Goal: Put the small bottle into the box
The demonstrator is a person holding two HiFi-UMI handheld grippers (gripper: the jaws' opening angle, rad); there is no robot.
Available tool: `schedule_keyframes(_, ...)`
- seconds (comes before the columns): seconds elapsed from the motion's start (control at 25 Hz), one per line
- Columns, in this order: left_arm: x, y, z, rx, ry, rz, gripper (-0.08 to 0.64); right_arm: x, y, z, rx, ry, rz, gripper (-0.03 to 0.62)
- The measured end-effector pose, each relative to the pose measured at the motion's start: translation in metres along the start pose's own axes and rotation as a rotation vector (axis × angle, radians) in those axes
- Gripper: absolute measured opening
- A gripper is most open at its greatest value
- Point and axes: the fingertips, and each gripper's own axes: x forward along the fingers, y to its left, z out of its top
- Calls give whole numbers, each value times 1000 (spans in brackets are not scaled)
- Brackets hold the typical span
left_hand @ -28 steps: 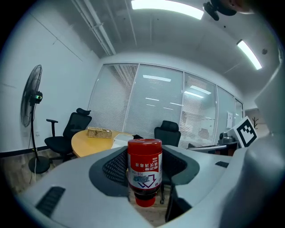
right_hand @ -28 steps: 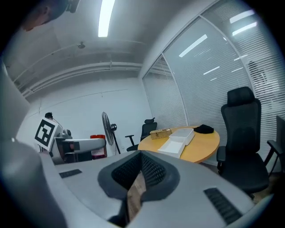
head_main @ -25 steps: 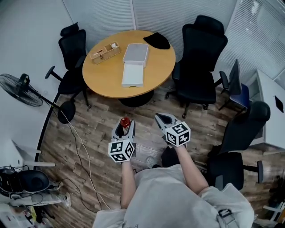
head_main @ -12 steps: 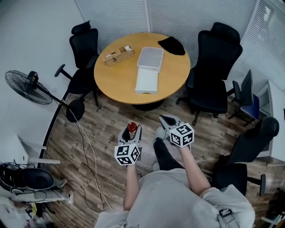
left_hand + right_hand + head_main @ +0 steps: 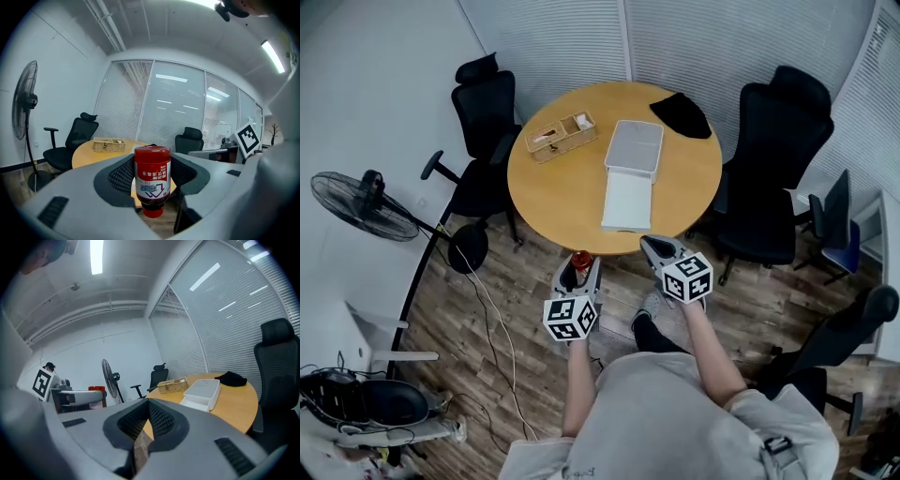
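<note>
While looking down on the round wooden desk, find a white box near its middle: shallow, rectangular, round-cornered, matte, its inside not to be made out. Against the box's near side, find a flat white piece of like width, reaching almost to the desk's near edge. On the desk's far left part, note a woven basket, straw-coloured, split into compartments, with something pale in one, too small to name; at the desk's far right rim, a black soft-looking heap. Short of the desk's near edge, over plank flooring, see the left gripper held out level and pointing at the desk, jaws clamped on the small bottle. Stands upright between the jaws, well apart from the box: dark glossy body, red and white printed label, red at top and bottom. Just right of it, likewise short of the desk's near edge, see the right gripper, tilted toward the desk, jaws closed together with nothing between, ribbed dark pads meeting at the tips. Reach forward from the torso on two bare forearms, elbows bent, marker cubes facing up.
</note>
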Motion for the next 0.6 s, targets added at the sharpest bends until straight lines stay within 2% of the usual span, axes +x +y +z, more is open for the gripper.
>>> schedule_keyframes(0.32, 80, 38, 42, 5, 14, -4, 236, 68, -45, 45, 23, 1, 2, 18)
schedule_keyframes(0.6, 147, 50, 53, 47, 50, -55, 236, 111, -90, 53, 93, -15, -6, 18)
